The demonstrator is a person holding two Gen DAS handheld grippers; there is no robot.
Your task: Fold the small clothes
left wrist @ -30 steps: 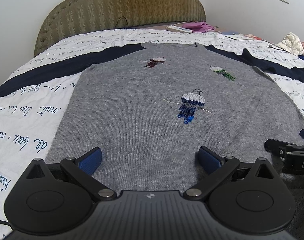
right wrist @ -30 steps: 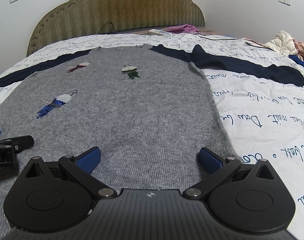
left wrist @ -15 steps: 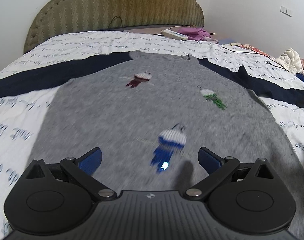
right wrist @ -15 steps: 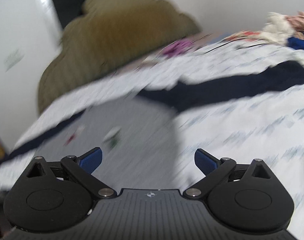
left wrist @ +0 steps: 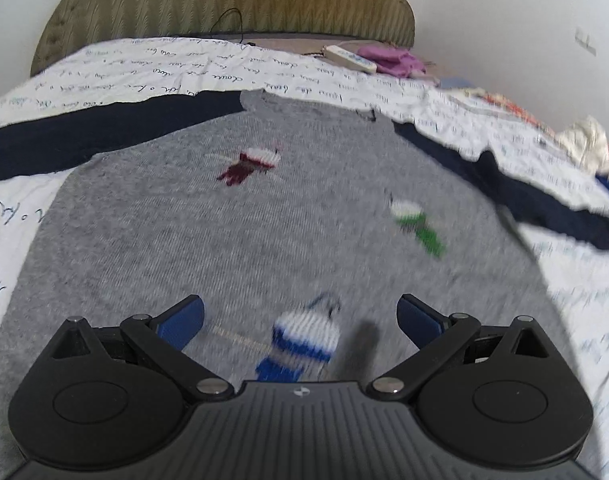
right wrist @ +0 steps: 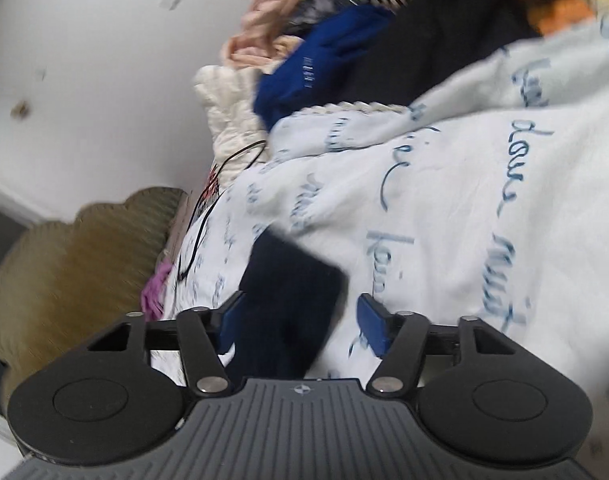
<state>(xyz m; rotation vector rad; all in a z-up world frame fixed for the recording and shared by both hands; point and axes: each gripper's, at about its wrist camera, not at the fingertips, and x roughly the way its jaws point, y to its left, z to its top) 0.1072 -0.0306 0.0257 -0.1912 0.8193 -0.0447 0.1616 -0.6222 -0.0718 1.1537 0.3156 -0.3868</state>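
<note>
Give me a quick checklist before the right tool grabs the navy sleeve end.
1. Sleeve end between the right tool's fingers: ok, jaws closing around it.
2. Pads pressing the sleeve: not ok, gaps remain.
3. Sleeve end flat on the bedspread: ok.
4. Black cable away from the fingers: ok.
5. Left tool open over the sweater, holding nothing: ok.
6. Sweater body smooth: cannot tell, the picture is blurred.

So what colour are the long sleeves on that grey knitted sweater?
Dark navy sleeves on the grey knitted sweater, clearest in the left wrist view.
</note>
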